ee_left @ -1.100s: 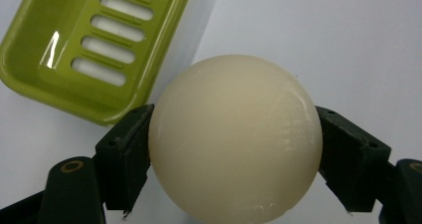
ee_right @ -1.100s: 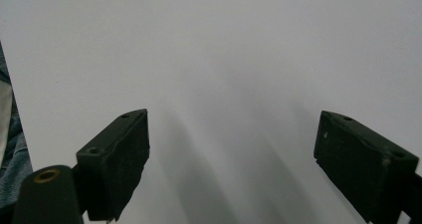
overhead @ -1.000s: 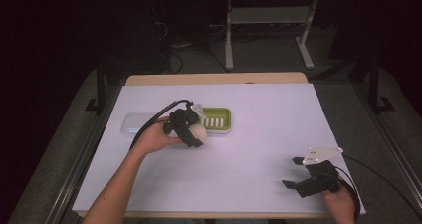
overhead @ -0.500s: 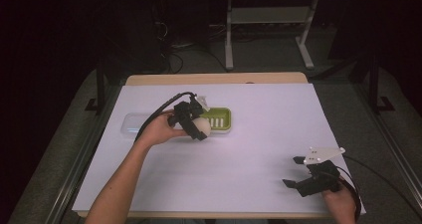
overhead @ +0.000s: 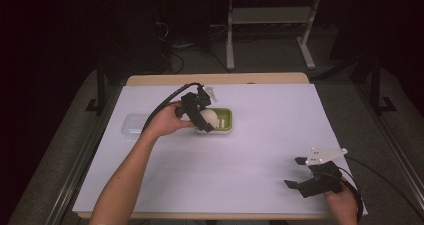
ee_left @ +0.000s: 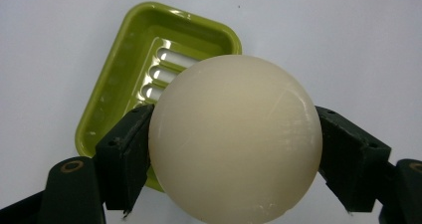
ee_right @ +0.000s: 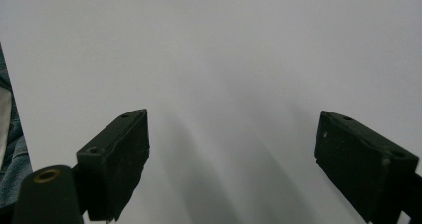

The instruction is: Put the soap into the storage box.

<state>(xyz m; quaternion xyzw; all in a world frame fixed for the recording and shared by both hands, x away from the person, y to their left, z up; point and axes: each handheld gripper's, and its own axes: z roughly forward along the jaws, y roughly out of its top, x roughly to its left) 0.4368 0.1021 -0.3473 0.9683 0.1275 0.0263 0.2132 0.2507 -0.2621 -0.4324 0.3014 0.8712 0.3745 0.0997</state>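
Observation:
A cream-white ball [ee_left: 235, 139] is clamped between the two black jaws of my left gripper [overhead: 204, 120], which is shut on it. The ball [overhead: 208, 118] hangs just above a green slotted soap dish [overhead: 226, 119] in the middle of the white table. In the left gripper view the dish [ee_left: 124, 69] lies below and to the left of the ball, partly hidden by it. My right gripper [overhead: 295, 172] rests near the front right corner, open, its jaws wide apart over bare table [ee_right: 234, 84].
A clear plastic lid or tray [overhead: 134, 125] lies left of the dish, partly under the left hand. The white sheet [overhead: 280, 115] covers the table, with its front edge close to the right gripper. Dark floor and table legs lie beyond.
The left gripper has carried the ball a little farther and to the right, over the green dish. The right gripper has stayed put.

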